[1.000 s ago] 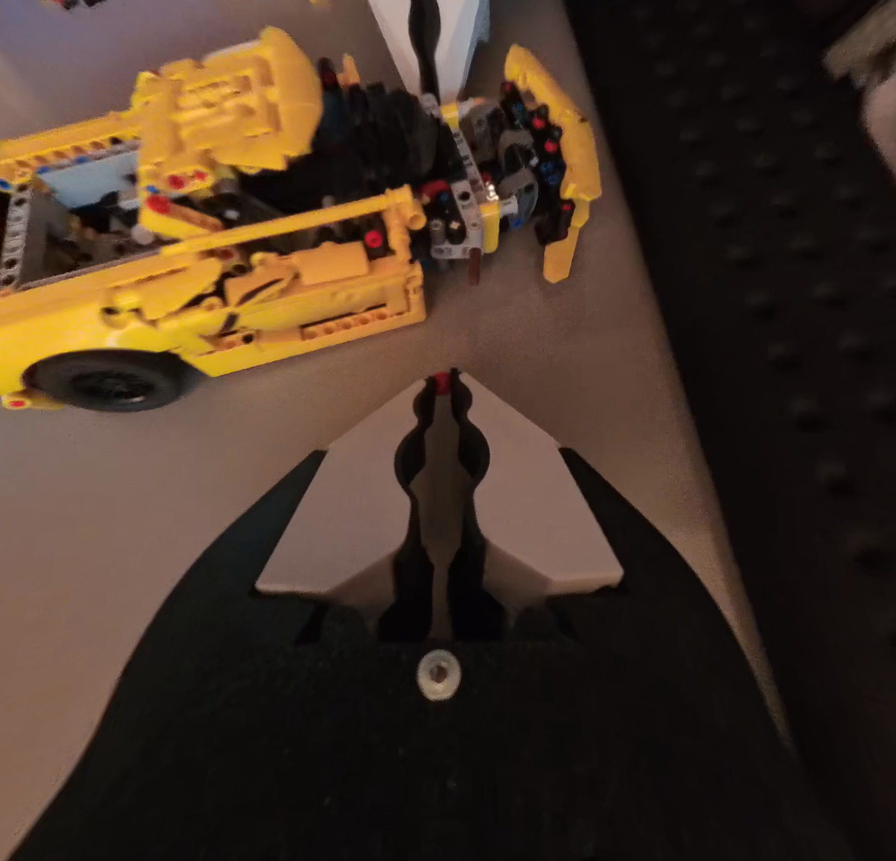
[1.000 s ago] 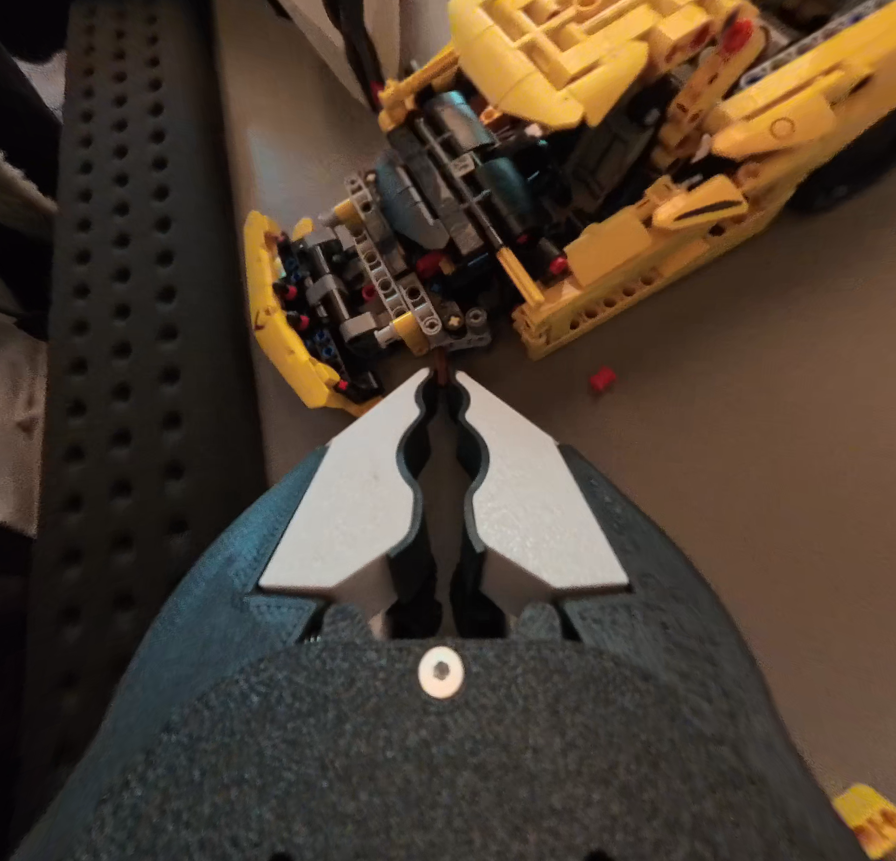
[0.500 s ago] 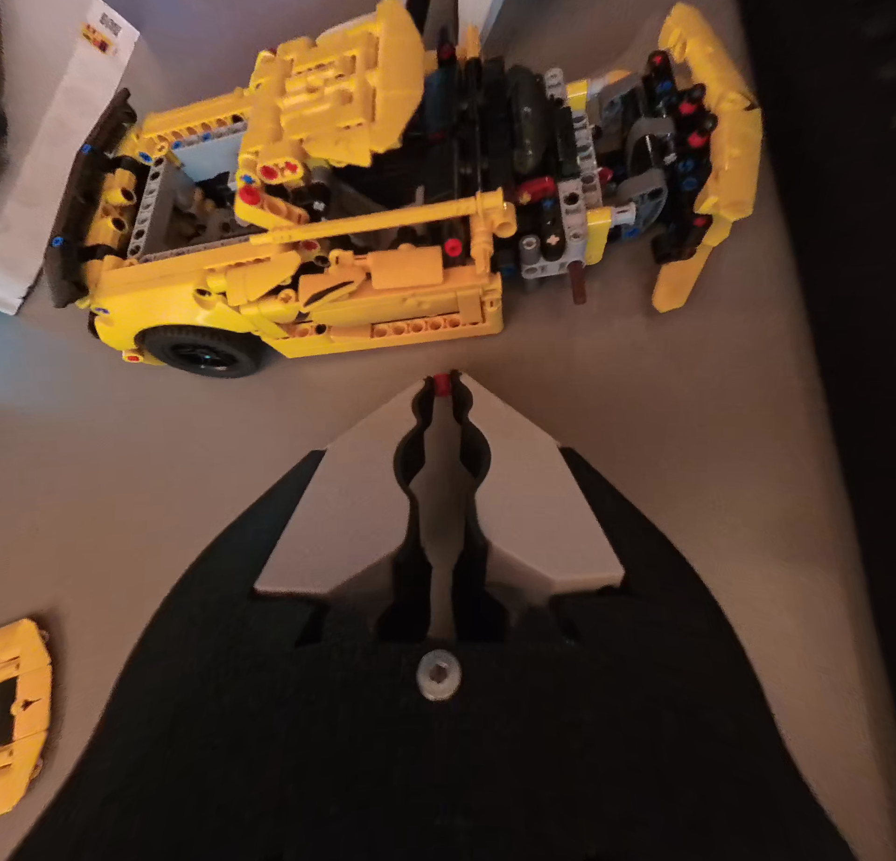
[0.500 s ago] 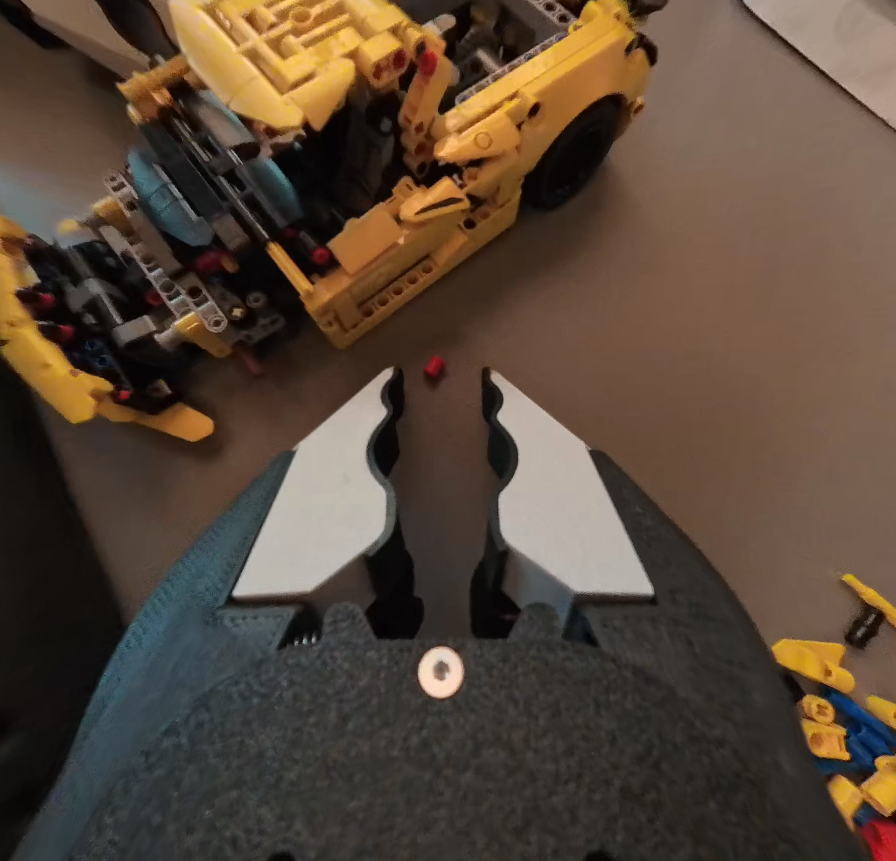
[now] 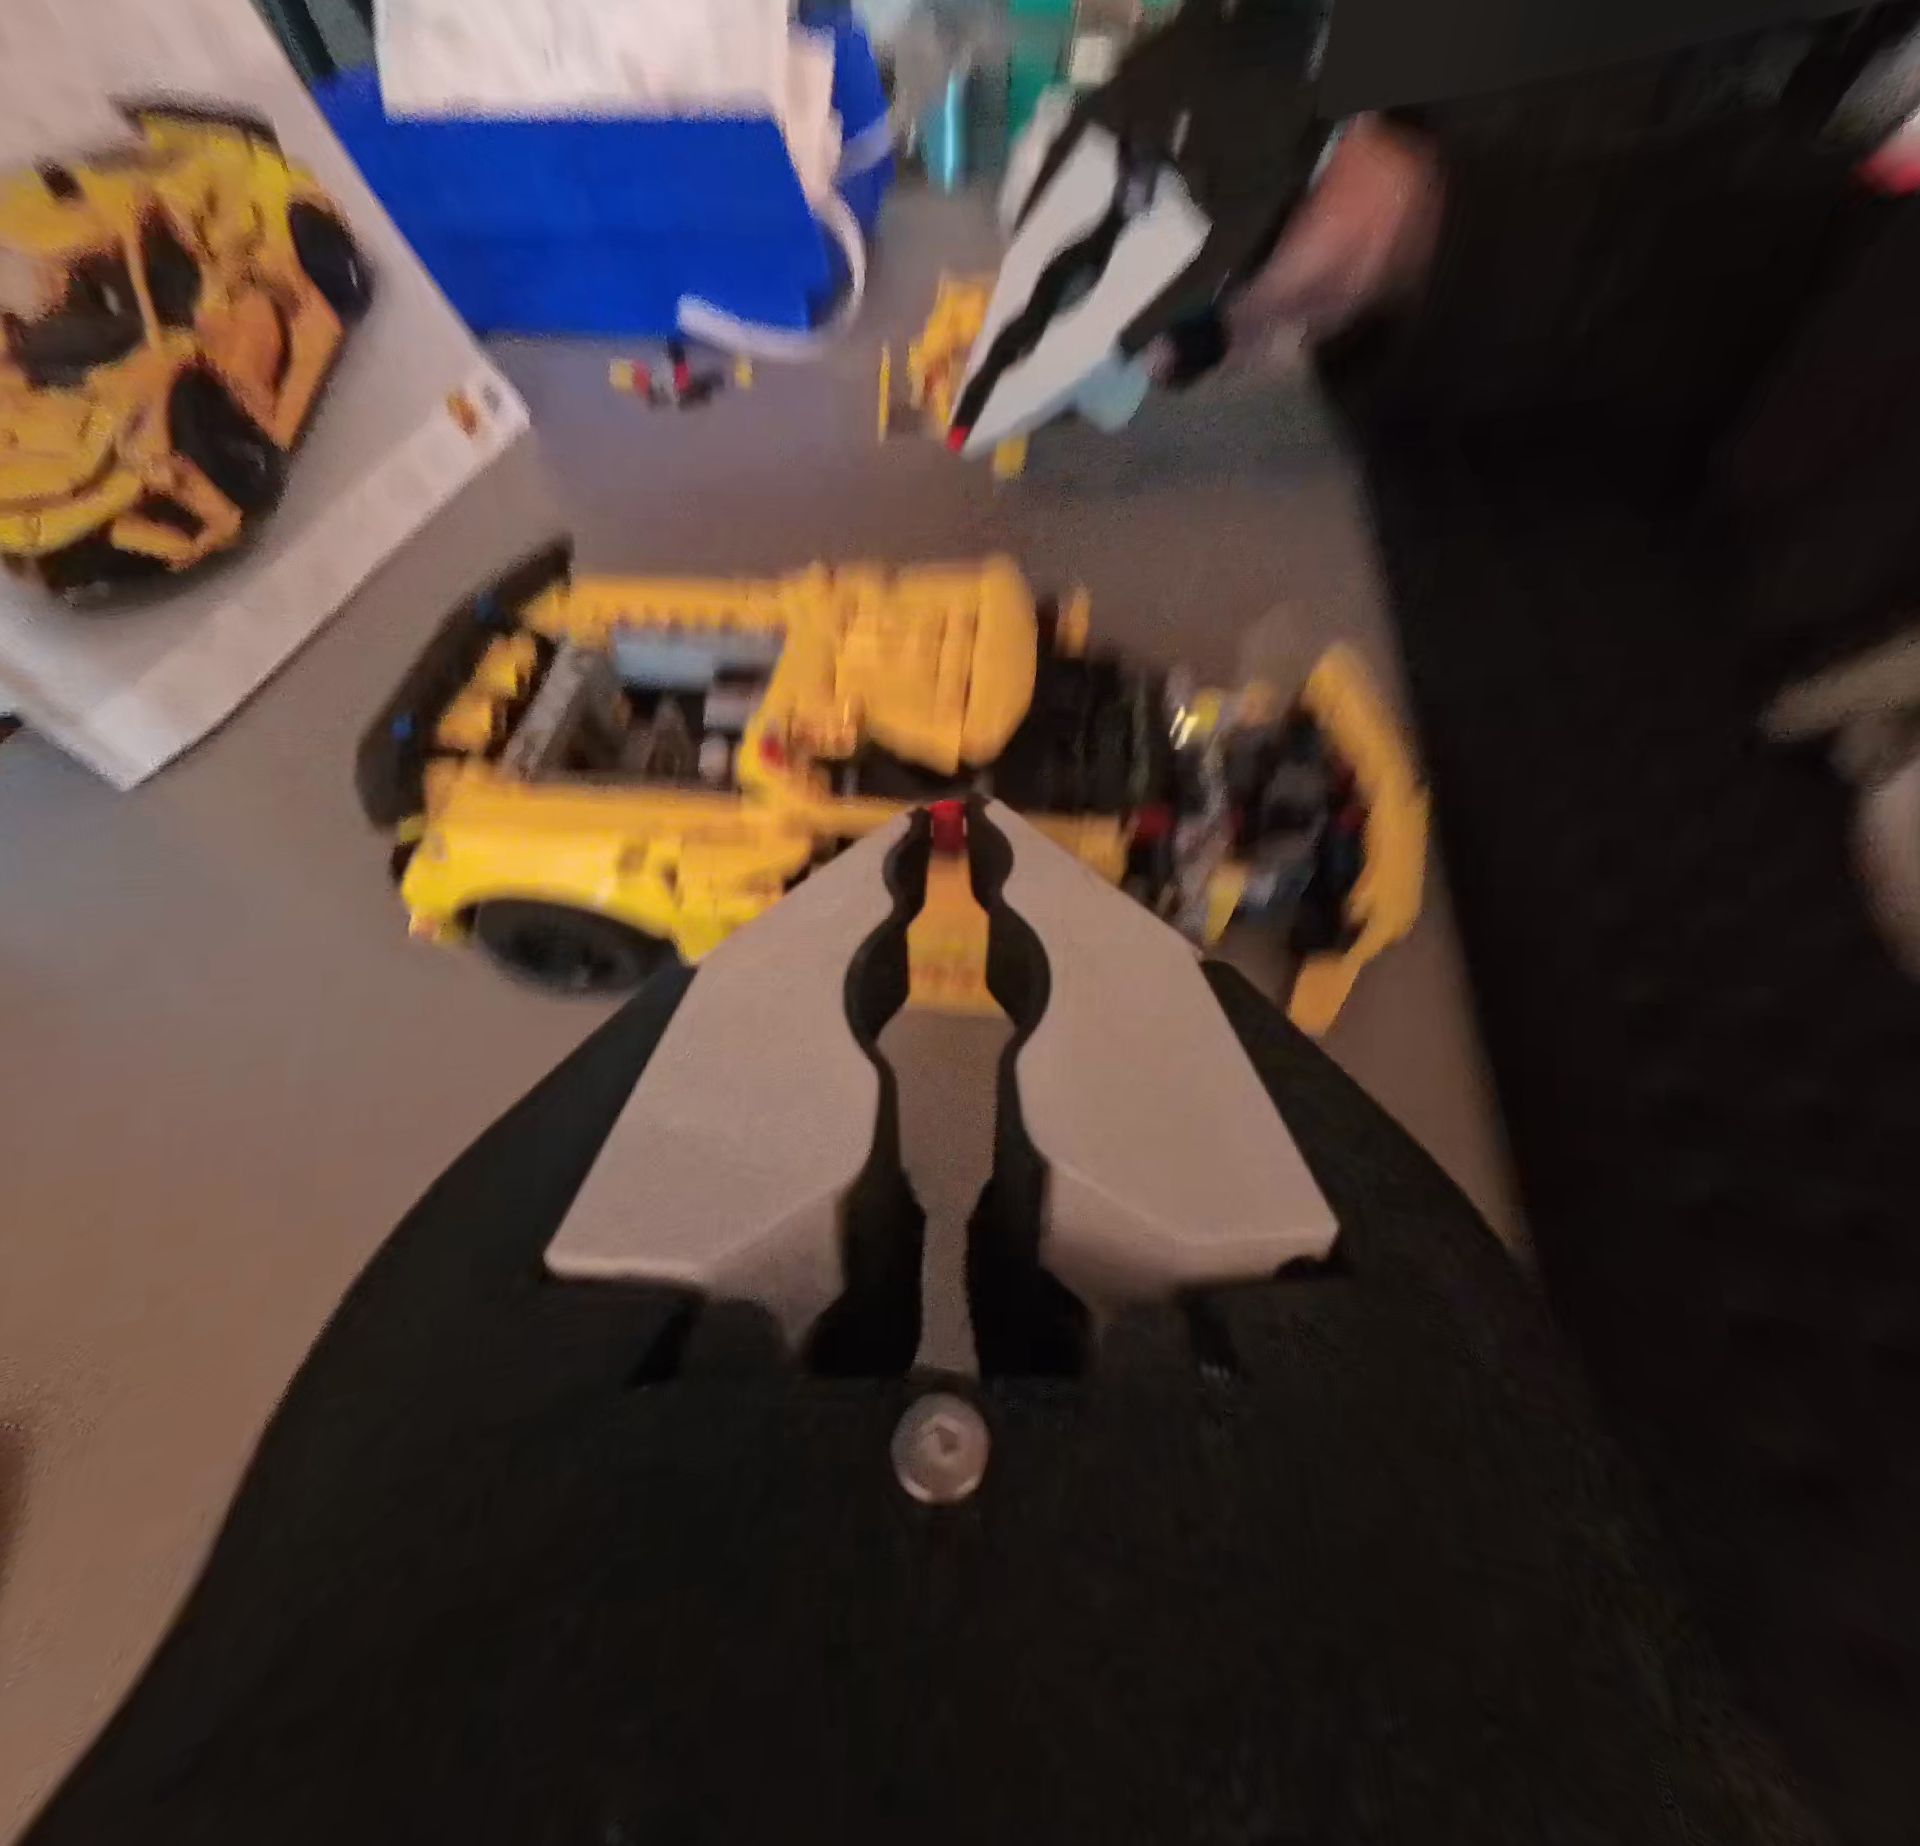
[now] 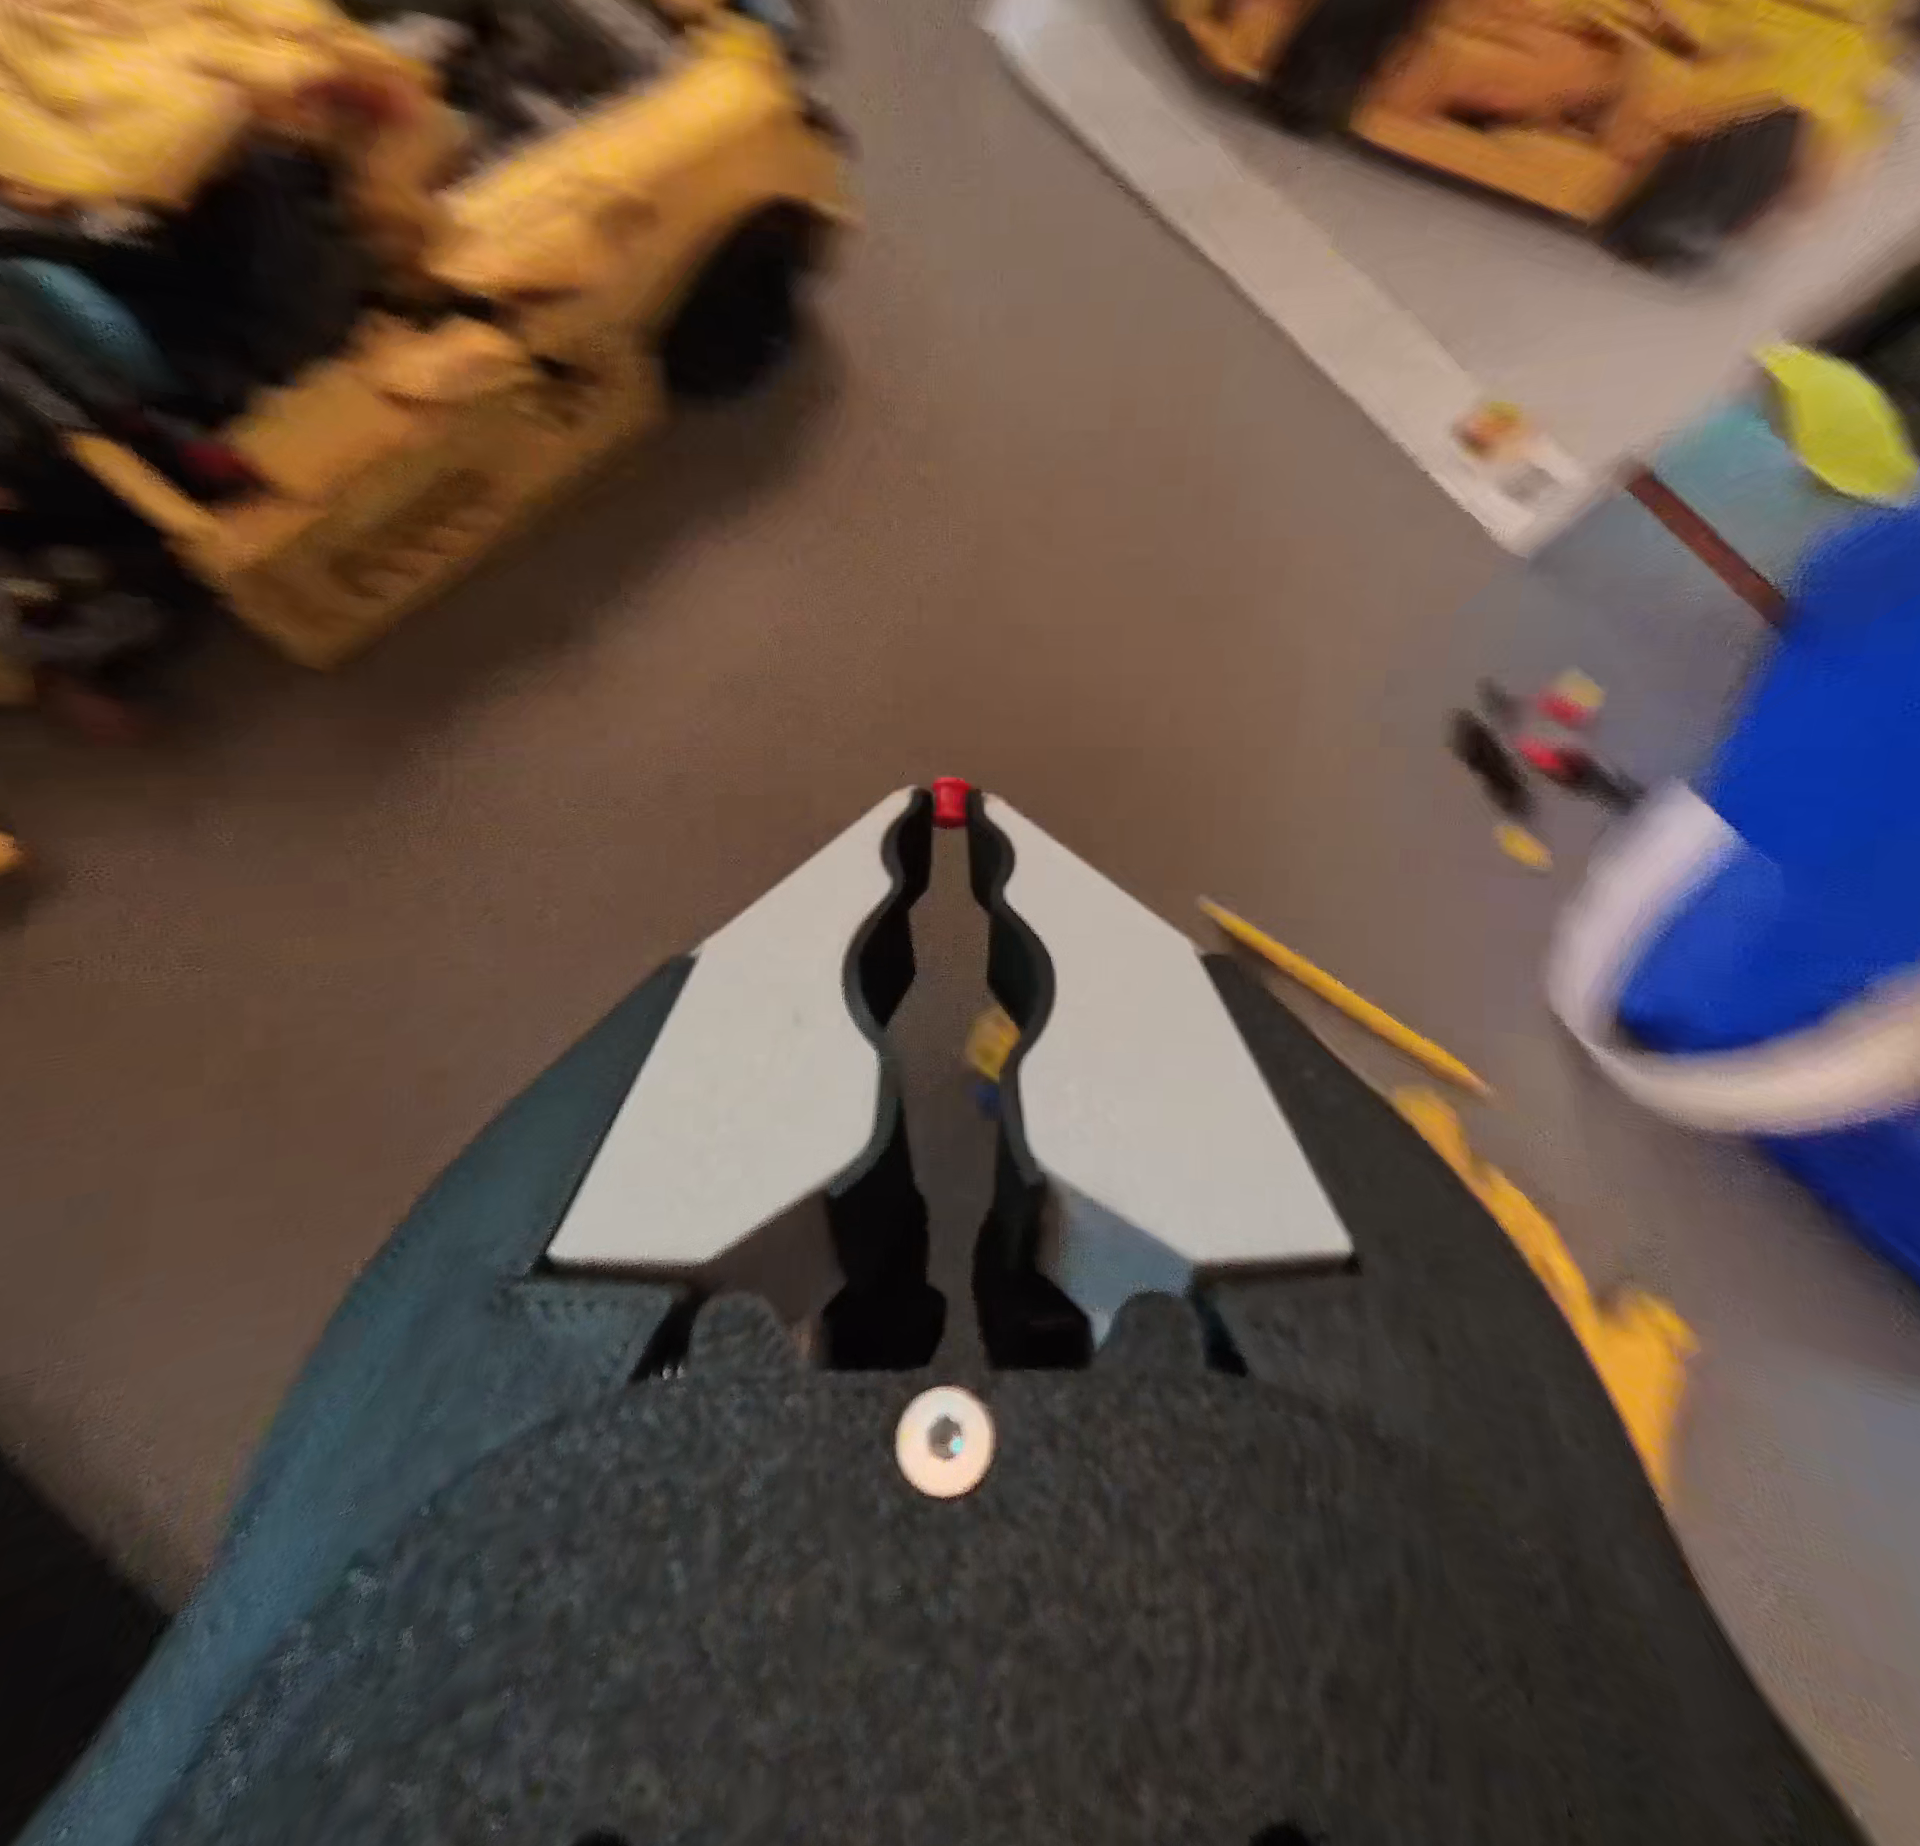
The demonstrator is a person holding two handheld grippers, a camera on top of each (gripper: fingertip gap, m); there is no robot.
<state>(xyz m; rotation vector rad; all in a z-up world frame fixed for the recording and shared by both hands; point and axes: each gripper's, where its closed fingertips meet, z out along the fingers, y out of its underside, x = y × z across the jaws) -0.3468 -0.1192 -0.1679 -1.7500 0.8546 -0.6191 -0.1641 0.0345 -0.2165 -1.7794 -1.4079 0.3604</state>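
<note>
A partly built yellow brick car (image 5: 790,757) stands on the grey table, blurred; it also shows in the right wrist view (image 6: 416,269) at the upper left. My left gripper (image 5: 948,822) is shut on a small red piece (image 5: 948,820) and is held above the car's near side. My right gripper (image 6: 948,801) is shut on another small red piece (image 6: 948,799) above bare table. The right gripper also shows in the left wrist view (image 5: 1081,269) beyond the car, lifted, with a red piece at its tip.
An instruction booklet (image 5: 208,425) picturing the car lies at the left; it also shows in the right wrist view (image 6: 1455,186). A blue bin (image 5: 603,186) stands behind the car, blue bin (image 6: 1808,840). Loose small pieces (image 6: 1548,747) and yellow parts (image 6: 1538,1246) lie near it. A dark mat (image 5: 1662,861) borders the table. Across from one pair of fingers to the other is roughly 25 cm.
The right gripper closed on the red piece that lay on the table and lifted away from the car. The left gripper pulled back and up, still holding its red piece.
</note>
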